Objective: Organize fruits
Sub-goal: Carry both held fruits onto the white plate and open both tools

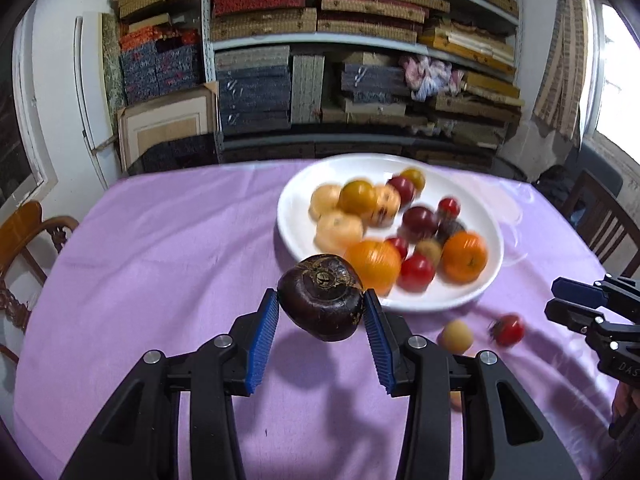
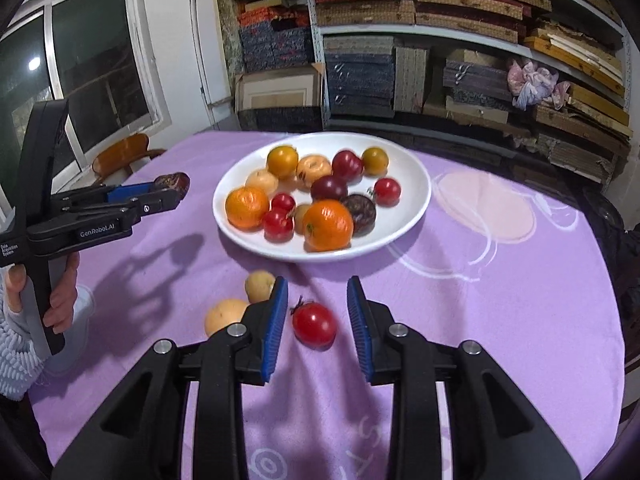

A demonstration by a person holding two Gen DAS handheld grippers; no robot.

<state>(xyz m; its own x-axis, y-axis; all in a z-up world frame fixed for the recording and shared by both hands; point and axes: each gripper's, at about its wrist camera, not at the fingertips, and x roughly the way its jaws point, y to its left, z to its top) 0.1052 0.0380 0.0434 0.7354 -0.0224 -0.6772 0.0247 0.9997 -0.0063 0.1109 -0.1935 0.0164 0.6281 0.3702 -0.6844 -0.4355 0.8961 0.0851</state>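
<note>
I hold the dark fruit clamped in the left gripper above the cloth; the right gripper is empty, its jaws apart over the tomato; next, carry to the plate.

Table w/ purple cloth: white plate of fruit; nr it a red tomato & 2 pale fruits.

White walls, metal shelving stacked with boxes, dark window, wooden chair, lilac-clothed table.
</note>
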